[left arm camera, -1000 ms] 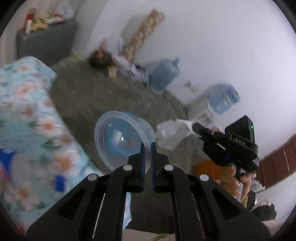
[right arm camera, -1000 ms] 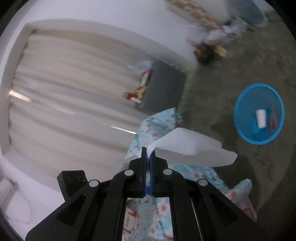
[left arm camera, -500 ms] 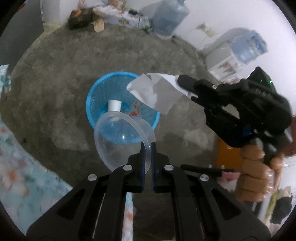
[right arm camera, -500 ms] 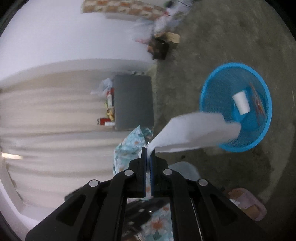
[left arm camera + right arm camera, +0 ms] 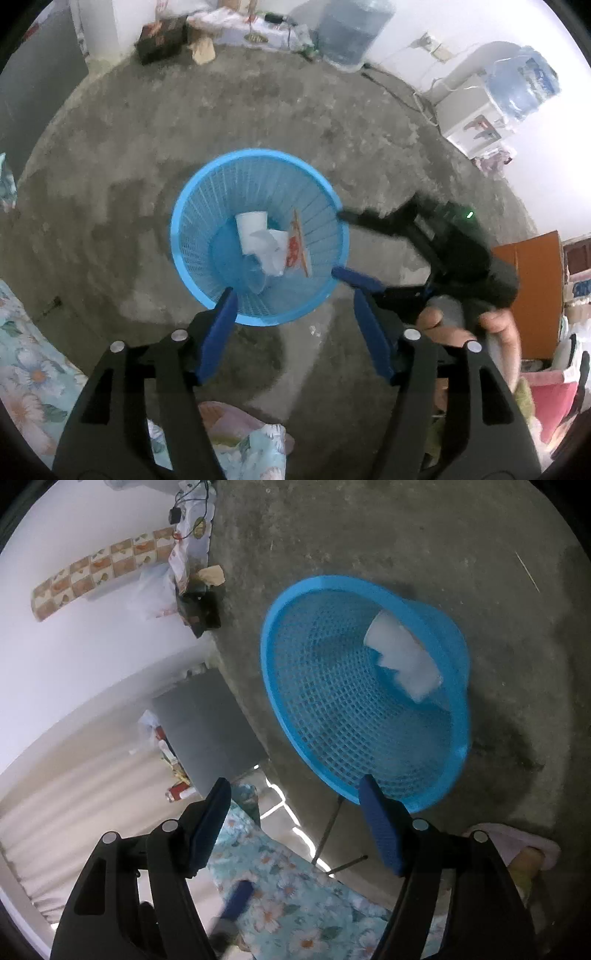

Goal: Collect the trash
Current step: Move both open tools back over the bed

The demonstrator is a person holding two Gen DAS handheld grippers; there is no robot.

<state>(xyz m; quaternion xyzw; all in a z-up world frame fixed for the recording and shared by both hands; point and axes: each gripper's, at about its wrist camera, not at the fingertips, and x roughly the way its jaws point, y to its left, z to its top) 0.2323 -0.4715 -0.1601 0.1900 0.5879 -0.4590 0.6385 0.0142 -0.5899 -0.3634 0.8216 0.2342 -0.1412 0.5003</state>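
Observation:
A blue mesh trash basket (image 5: 192, 206) stands on the concrete floor; it also shows in the right wrist view (image 5: 332, 709). Inside lie a white paper cup (image 5: 251, 223), white paper (image 5: 271, 251), a clear plastic lid (image 5: 255, 278) and a printed wrapper (image 5: 295, 247). The right wrist view shows the white cup (image 5: 402, 661) in the basket. My left gripper (image 5: 293, 310) is open and empty just above the basket's near rim. My right gripper (image 5: 295, 805), open and empty, hovers at the basket's right side and shows in the left wrist view (image 5: 345, 243).
A floral-covered bed (image 5: 22, 354) lies at the left. A grey cabinet (image 5: 210, 731) stands beyond it. Water jugs (image 5: 349, 29), a white dispenser (image 5: 472, 118) and clutter (image 5: 207, 33) line the far wall. An orange box (image 5: 532, 280) stands at the right.
Both grippers opened. The clear lid dropped from my left gripper and the white paper from my right gripper into the basket. My left gripper moved closer to the basket.

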